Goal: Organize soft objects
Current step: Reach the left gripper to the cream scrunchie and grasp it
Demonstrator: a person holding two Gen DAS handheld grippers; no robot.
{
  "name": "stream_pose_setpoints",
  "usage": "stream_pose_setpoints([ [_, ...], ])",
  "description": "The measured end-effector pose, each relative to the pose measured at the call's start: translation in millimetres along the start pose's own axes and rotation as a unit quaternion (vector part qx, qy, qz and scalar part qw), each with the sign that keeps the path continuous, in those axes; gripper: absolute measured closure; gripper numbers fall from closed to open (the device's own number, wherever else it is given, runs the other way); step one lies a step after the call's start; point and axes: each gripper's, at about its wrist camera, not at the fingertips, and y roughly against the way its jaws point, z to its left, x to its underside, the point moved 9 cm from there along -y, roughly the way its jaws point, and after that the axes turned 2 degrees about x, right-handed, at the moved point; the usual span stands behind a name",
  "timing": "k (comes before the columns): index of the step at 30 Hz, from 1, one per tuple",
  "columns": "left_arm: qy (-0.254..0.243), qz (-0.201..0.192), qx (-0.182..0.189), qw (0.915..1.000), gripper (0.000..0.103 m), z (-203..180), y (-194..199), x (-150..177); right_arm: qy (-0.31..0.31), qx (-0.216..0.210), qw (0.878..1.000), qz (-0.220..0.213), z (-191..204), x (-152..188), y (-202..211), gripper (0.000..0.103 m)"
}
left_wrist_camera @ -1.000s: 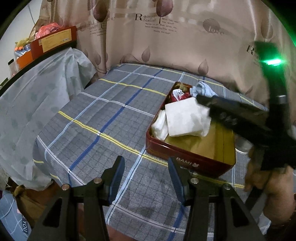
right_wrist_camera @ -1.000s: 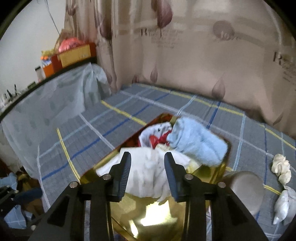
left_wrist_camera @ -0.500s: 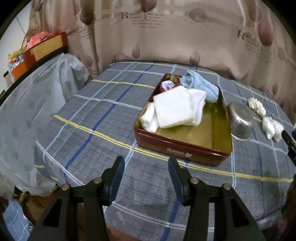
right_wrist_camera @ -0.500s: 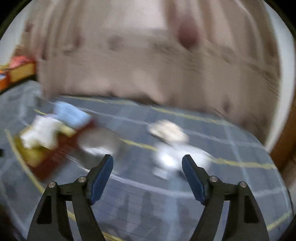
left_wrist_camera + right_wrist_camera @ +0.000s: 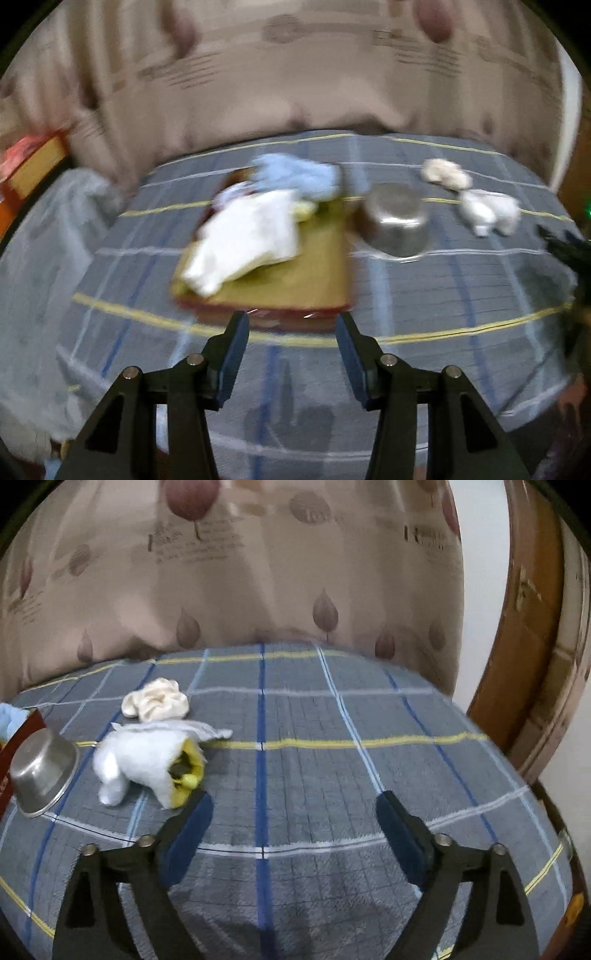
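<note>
A red tin (image 5: 280, 317) with a gold floor lies on the checked grey blanket; in it lie a folded white cloth (image 5: 251, 236) and a light blue cloth (image 5: 295, 175). My left gripper (image 5: 291, 328) hovers open just before the tin's near wall, nothing between its fingers. To the right of the tin lie a white fluffy toy with a yellow opening (image 5: 147, 760) and a cream scrunchie (image 5: 155, 703). My right gripper (image 5: 293, 808) is over bare blanket, right of the toy, its jaws opening wide and empty; its left finger (image 5: 188, 827) is near the toy's yellow end.
An overturned steel bowl (image 5: 40, 771) rests between the tin and the toy. A leaf-print curtain (image 5: 258, 572) hangs behind the bed. A wooden door frame (image 5: 517, 664) stands at the right. A plastic-covered shelf with a box (image 5: 33, 162) is far left.
My right gripper left the tin, swung right across the bed to the toy and scrunchie, and spread its jaws. The left gripper shifted right, bringing the tin's near wall up to its fingertips.
</note>
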Motion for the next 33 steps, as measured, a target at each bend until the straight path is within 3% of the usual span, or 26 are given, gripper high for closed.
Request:
stream_pose_setpoints([
  [5, -0.038, 0.015, 0.073, 0.9965, 0.053, -64, -17, -42, -0.019, -0.018, 0.999, 0.036, -5, 6, -15, 0.012],
  [9, -0.049, 0.035, 0.137, 0.9886, 0.053, -109, -38, -81, -0.04, -0.027, 0.998, 0.039, -12, 11, -15, 0.012],
  [16, -0.069, 0.082, 0.183, 0.9771, 0.053, -173, -100, -146, -0.048, -0.048, 0.997, 0.033, -10, 8, -14, 0.012],
  [22, -0.008, 0.153, 0.24, 0.9588, 0.053, -201, -173, -182, -0.059, -0.069, 0.995, 0.031, -10, 7, -14, 0.012],
  [26, 0.043, 0.196, 0.267, 0.9426, 0.053, -209, -209, -186, -0.069, -0.082, 0.994, 0.035, -11, 8, -15, 0.012],
  [33, 0.107, 0.239, 0.289, 0.921, 0.053, -218, -253, -187, -0.076, -0.098, 0.992, 0.031, -10, 8, -13, 0.012],
])
